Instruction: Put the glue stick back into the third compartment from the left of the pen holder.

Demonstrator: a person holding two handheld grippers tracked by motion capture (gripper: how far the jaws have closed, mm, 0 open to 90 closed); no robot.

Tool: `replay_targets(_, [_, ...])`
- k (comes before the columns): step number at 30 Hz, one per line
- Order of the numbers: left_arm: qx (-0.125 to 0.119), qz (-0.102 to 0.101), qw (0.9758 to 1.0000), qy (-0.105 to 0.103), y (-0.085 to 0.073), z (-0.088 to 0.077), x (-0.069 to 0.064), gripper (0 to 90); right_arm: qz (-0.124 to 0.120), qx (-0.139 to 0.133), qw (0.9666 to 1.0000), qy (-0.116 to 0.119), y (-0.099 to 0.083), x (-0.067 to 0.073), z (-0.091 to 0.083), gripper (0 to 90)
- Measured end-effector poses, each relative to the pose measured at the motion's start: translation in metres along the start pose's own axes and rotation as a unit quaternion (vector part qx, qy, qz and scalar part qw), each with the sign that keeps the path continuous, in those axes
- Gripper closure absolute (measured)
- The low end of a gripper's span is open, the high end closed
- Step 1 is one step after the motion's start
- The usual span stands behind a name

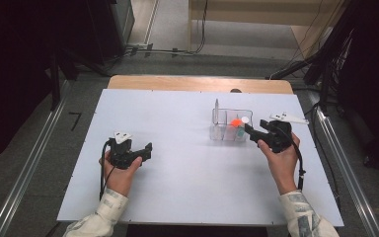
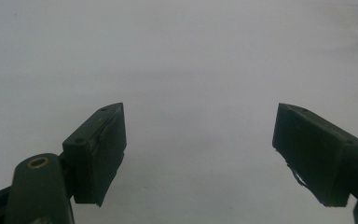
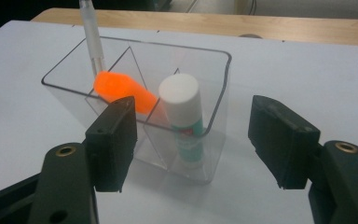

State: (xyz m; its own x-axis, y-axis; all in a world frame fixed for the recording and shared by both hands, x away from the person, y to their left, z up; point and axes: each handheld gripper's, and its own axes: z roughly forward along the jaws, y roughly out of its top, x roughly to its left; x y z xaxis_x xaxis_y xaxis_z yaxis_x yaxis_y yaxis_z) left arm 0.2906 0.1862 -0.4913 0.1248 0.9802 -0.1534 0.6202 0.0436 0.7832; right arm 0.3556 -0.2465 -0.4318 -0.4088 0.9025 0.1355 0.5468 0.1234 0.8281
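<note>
- My left gripper [image 1: 148, 149] rests on the bare white table [image 1: 177, 173], well to the left of the work. In the left gripper view its jaws stand wide apart with nothing between them.
- The clear plastic organizer [image 1: 231, 126] sits right of centre, well apart from the left gripper.
- It holds a pen [image 3: 93, 42] upright in the far compartment, an orange highlighter [image 3: 123, 91] leaning across a divider, and a white-capped glue stick [image 3: 184, 116] upright in the near compartment.
- My right gripper [image 1: 250, 130] is much the nearer of the two, its tips just beside the organizer's right wall. Its jaws are spread wide and grip nothing.
- In the right gripper view the glue stick stands straight ahead between the jaw lines, its long axis vertical.
- I judge any next grasp belongs to the right hand, coming in level against the upright stick.
</note>
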Motion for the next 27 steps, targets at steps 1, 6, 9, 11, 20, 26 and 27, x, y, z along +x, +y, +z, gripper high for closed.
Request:
replay_targets(1, [0.000,0.000,1.0000,0.001,0.000,0.000,0.000,17.8,-0.001,0.000,1.0000,-0.001,-0.002,0.000,-0.001,30.4])
replay_targets(6, [0.000,0.001,1.0000,0.001,0.000,0.000,0.000,17.8,-0.004,0.008,1.0000,-0.001,-0.008,0.000,-0.004,28.8])
replay_targets(9, [-0.001,0.000,1.0000,0.002,0.000,0.000,0.000,17.8,-0.006,0.011,0.9999,0.000,-0.011,0.001,-0.005,27.9])
replay_targets(11, [0.000,0.000,1.0000,0.001,0.000,0.000,0.000,17.8,-0.008,0.014,0.9999,0.002,-0.013,0.002,-0.005,27.3])
replay_targets(20, [0.000,0.000,1.0000,0.001,0.000,-0.001,0.000,17.8,-0.014,0.019,0.9997,0.001,-0.023,0.003,-0.009,26.7])
replay_targets(26, [-0.001,0.000,1.0000,0.002,0.000,-0.001,0.001,17.8,-0.012,0.029,0.9995,-0.005,-0.033,-0.001,-0.013,26.7])
replay_targets(27, [-0.002,0.000,1.0000,0.002,0.000,-0.001,0.001,17.8,-0.010,0.031,0.9995,-0.006,-0.034,-0.001,-0.013,26.7])
